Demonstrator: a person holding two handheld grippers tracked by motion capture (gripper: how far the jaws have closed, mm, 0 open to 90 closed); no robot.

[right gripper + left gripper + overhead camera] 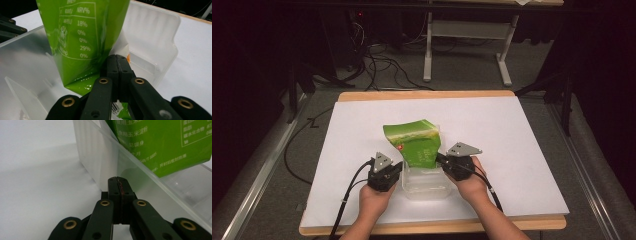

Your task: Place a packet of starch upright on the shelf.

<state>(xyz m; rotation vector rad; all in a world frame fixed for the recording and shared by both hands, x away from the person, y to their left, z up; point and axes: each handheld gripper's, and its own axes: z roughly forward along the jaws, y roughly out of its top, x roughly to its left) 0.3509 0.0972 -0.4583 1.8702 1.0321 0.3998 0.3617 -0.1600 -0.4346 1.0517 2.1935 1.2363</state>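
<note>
I've got both grippers down at the near edge of the white table (pixel 522 150), one each side of a clear plastic box (pixel 427 187). A green bag (pixel 414 142) stands in the box, leaning back and to the left, top end well above the rim.

Left gripper (pixel 398 169): jaws fully closed, pads pressed flat together, tip right at the box's left wall. In the left gripper view the closed tip (pixel 117 180) sits just under the slanting rim of the box (pixel 100 157), w/ the bag (pixel 160 142) behind the wall. Can't tell if the rim is pinched between the pads or just touching them.

Right gripper (pixel 439 159): jaws also closed, at the bag's lower right edge. In the right gripper view the tip (pixel 117 58) is pressed up against the bag (pixel 80 37), at the fold where green meets a white strip. Looks like it's clamped on that edge, though the pads hide the contact itself. Box (pixel 160 32) sits open behind and around the bag.

Both hands low, wrists over the table's front edge, cables trailing back toward me.
</note>
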